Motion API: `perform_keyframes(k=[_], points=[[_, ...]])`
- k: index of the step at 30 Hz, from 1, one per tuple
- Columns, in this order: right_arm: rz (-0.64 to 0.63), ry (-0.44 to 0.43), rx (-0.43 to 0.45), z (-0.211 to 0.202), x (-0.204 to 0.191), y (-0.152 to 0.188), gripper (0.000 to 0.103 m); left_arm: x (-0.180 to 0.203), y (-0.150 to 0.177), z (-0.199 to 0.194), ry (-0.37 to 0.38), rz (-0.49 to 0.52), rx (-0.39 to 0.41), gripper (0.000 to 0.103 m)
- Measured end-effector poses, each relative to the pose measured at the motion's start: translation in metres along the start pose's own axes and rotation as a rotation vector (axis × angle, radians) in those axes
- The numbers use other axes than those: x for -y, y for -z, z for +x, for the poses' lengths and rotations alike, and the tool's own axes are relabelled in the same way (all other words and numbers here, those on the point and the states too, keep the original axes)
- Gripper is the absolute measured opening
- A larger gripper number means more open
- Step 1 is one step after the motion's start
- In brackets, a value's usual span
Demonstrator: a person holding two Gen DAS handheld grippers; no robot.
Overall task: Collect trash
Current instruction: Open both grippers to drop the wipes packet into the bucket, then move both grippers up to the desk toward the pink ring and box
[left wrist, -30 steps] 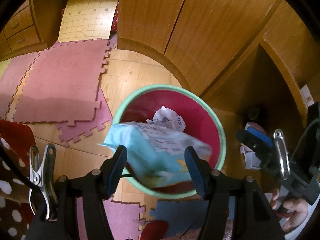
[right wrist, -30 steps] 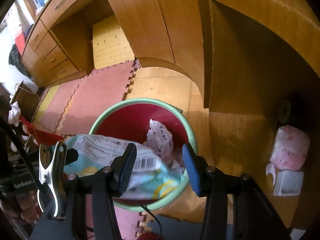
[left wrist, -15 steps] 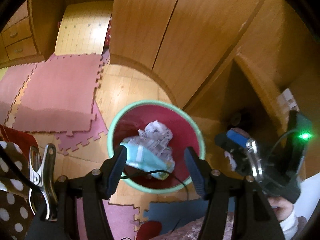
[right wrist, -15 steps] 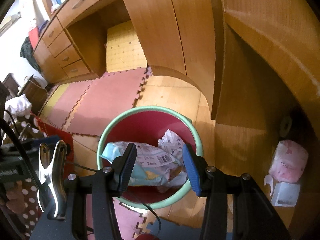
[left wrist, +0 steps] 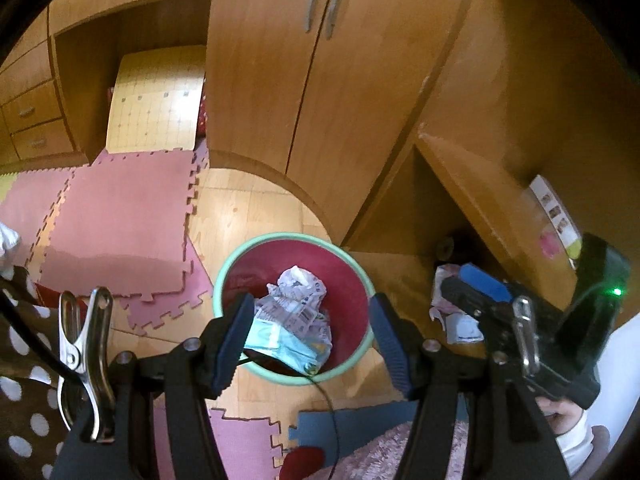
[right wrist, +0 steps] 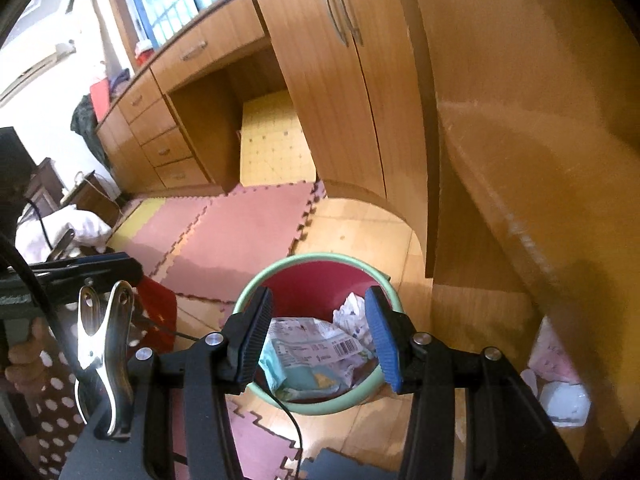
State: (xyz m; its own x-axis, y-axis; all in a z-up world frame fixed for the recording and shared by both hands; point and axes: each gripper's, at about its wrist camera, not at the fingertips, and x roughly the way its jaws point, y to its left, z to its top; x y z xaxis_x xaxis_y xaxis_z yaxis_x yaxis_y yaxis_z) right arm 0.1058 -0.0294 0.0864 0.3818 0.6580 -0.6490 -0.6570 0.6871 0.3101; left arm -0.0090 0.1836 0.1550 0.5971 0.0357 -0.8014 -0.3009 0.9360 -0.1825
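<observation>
A round bin with a green rim (left wrist: 292,235) and a red inside stands on the wood floor. In it lie a light blue printed packet (left wrist: 280,340) and a crumpled white paper (left wrist: 298,284). My left gripper (left wrist: 312,332) hangs above the bin, open, with nothing between its blue pads. In the right wrist view the same bin rim (right wrist: 320,257) holds the packet (right wrist: 312,356) and the paper (right wrist: 352,312). Above them my right gripper (right wrist: 318,340) stands open and empty. Its fingers (left wrist: 482,285) also show at the right of the left wrist view.
Wooden wardrobe doors (left wrist: 280,80) rise just behind the bin, a desk recess to the right. Pink foam mats (left wrist: 120,220) cover the floor on the left. A pink tissue pack (right wrist: 554,354) and white scraps (right wrist: 564,400) lie by the wall. A black cable (left wrist: 324,400) crosses the bin's near rim.
The blue packet, level with the rim between the fingers a second ago, has dropped into the bin. Both grippers have risen and pulled back, so the bin looks smaller.
</observation>
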Motion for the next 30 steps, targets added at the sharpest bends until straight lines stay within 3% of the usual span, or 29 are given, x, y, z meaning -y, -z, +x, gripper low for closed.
perform_keyframes(k=[12, 22, 30], points=[[0.054, 0.073, 0.178, -0.113, 0.016, 0.017, 0.049, 0.069, 0.003, -0.029, 0.083, 0.107, 0.055, 0.063], [0.16, 0.262, 0.302, -0.202, 0.065, 0.043, 0.049, 0.156, 0.006, -0.022, 0.141, 0.24, 0.065, 0.063], [0.255, 0.369, 0.365, -0.241, 0.109, 0.07, 0.049, 0.227, 0.008, 0.003, 0.182, 0.324, 0.065, 0.063]])
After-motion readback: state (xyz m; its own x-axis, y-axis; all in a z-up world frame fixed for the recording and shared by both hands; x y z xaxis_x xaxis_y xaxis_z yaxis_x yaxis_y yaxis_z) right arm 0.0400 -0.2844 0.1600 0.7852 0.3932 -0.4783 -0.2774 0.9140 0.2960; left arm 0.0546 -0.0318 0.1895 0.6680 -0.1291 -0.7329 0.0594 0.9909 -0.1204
